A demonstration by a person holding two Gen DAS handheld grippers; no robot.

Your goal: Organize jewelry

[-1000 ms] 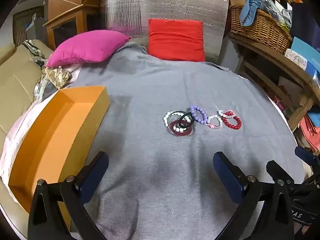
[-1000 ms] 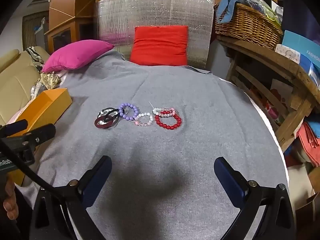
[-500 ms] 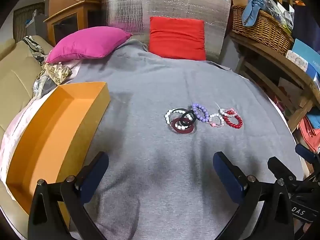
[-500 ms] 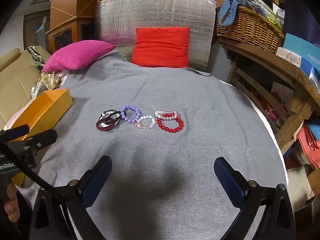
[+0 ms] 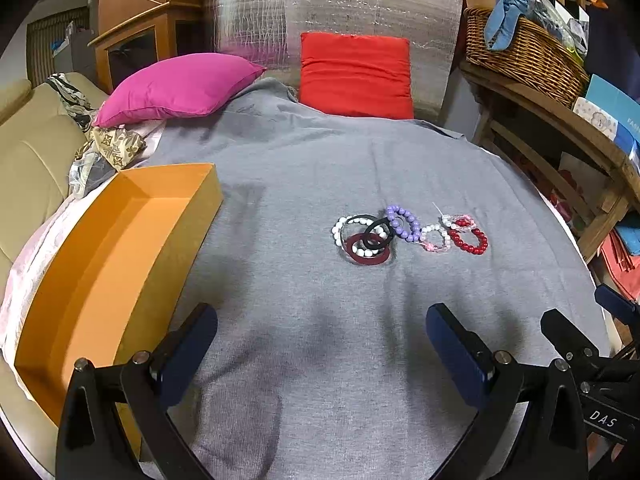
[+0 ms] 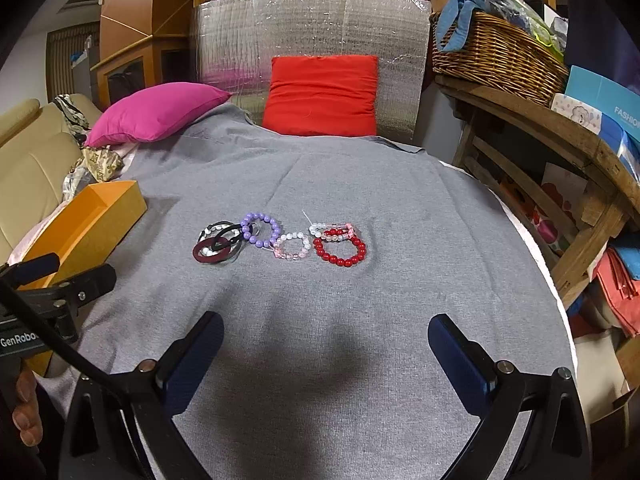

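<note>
Several bracelets lie in a row on the grey cloth: a dark red bangle (image 5: pixel 368 255) (image 6: pixel 212 255) overlapped by a black ring (image 5: pixel 376 234) and a white bead bracelet (image 5: pixel 340 230), then a purple bead bracelet (image 5: pixel 403 223) (image 6: pixel 259 229), a pale pink one (image 5: pixel 435 238) (image 6: pixel 292 246) and a red bead one (image 5: pixel 469 241) (image 6: pixel 340 251). An open orange box (image 5: pixel 100 264) (image 6: pixel 86 226) sits to the left. My left gripper (image 5: pixel 320 344) is open and empty, short of the bracelets. My right gripper (image 6: pixel 326 350) is open and empty, also short of them.
A pink pillow (image 5: pixel 176 88) and a red pillow (image 5: pixel 356 76) lie at the far end against a silver panel (image 5: pixel 336 4). A wooden shelf with a wicker basket (image 5: pixel 524 52) stands on the right. A beige sofa (image 5: pixel 28 164) is on the left.
Both grippers have drawn back slightly and risen; the bracelets sit a little lower and smaller in view. Nothing on the cloth has moved.
</note>
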